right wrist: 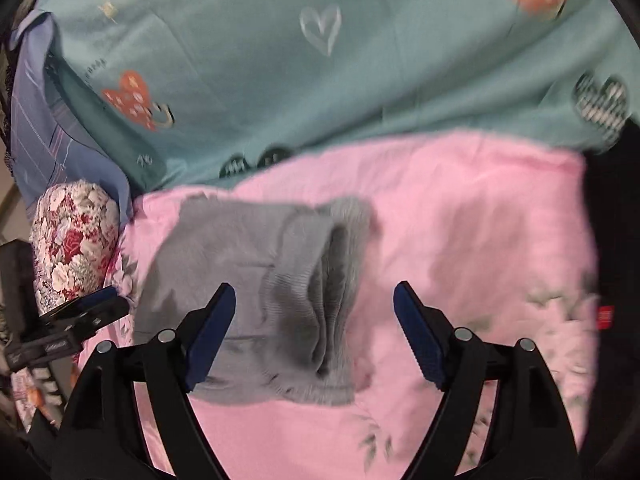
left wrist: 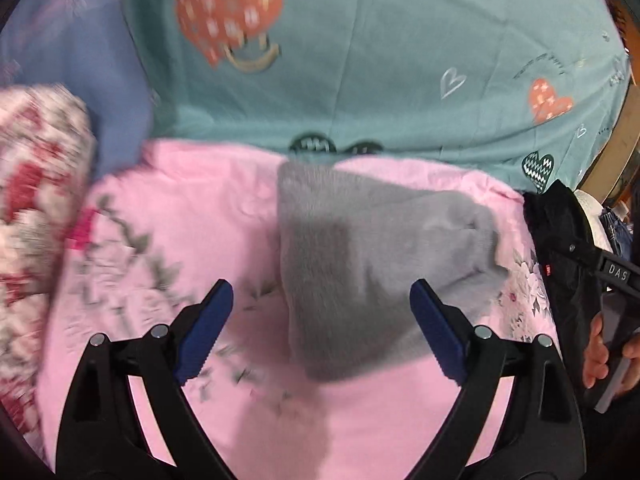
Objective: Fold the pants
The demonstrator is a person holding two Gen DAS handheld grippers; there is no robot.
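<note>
Evenly and softly lit from above, fairly bright, without glare. Soft dark shadows cast on the grey pants (left wrist: 372,264) and the pink blanket (right wrist: 472,216). Motion-blurred throughout, worst toward the left of the left wrist view. Strongly fisheye-bent, with black vignetted corners.

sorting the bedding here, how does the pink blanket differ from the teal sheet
The pink blanket looks fuzzy and carries faint flower prints; the teal sheet looks smooth and carries heart prints. The pink blanket lies nearer the cameras, with the folded grey pants on it; the teal sheet stretches beyond. Both are spread flat.
</note>
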